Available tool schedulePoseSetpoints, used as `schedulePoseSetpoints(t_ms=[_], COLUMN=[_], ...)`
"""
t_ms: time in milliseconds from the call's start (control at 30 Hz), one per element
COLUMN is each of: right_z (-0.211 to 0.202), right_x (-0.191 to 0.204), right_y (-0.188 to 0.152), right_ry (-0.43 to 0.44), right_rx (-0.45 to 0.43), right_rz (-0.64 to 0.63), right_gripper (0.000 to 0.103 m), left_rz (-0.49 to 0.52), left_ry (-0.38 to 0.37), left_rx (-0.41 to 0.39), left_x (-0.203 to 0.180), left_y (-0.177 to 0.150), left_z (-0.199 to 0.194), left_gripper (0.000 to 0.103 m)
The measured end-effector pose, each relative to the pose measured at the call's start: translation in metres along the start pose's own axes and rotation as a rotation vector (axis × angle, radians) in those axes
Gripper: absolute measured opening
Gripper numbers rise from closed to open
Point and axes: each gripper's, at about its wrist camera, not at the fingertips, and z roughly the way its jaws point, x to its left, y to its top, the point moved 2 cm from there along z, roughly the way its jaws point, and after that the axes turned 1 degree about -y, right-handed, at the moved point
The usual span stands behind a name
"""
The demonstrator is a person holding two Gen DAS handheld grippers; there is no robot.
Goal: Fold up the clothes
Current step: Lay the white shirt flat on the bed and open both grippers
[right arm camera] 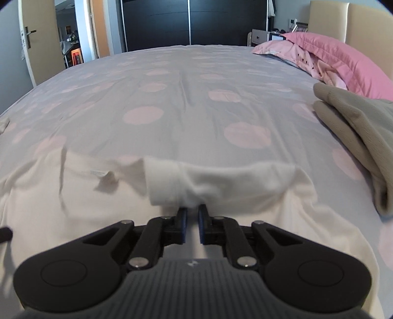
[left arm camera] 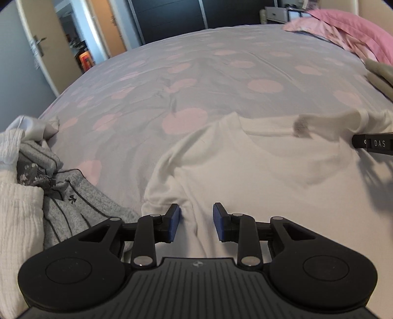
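A white T-shirt lies spread on the bed, neck hole away from me. My left gripper hovers low over its left armpit area. The blue pads stand apart with a soft crease of cloth between them, not pinched. My right gripper has its pads nearly together, nipping the shirt's right sleeve, which is lifted and doubled over toward the neck label. In the left wrist view a black piece of the right gripper shows at the right edge beside that raised sleeve.
A heap of grey and white clothes sits at the bed's left edge. A folded beige garment lies at the right, with pink pillows behind it. The dotted bedcover stretches toward a dark wardrobe.
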Motion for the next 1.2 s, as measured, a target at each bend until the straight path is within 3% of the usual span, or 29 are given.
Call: schedulePoseSetpoints(t_ms=[267, 433, 500, 867, 1200], right_z=[0.024, -0.003, -0.022, -0.136, -0.219], right_x=[0.001, 0.001, 0.003, 0.023, -0.014], right_y=[0.024, 0.018, 0.009, -0.071, -0.131], right_ry=[-0.018, 0.015, 0.028, 0.118, 0.160], right_rx=[0.008, 0.032, 0.038, 0.081, 0.061], right_rz=[-0.020, -0.004, -0.018, -0.256, -0.349], right_gripper=[0.012, 0.016, 0.026, 0.027, 0.029], left_rz=[-0.092, -0.100, -0.103, 0.005, 0.022], left_ry=[-0.003, 0.022, 0.035, -0.042, -0.034], left_rx=[-0.014, 0.002, 0.023, 0.103, 0.082], left_x=[0.008, 0.013, 0.014, -0.006, 0.000], left_y=[0.007, 0.001, -0.005, -0.073, -0.118], left_z=[0.004, -0.017, -0.031, -0.121, -0.181], left_gripper=[0.033, 0.033, 0.034, 0.039, 0.044])
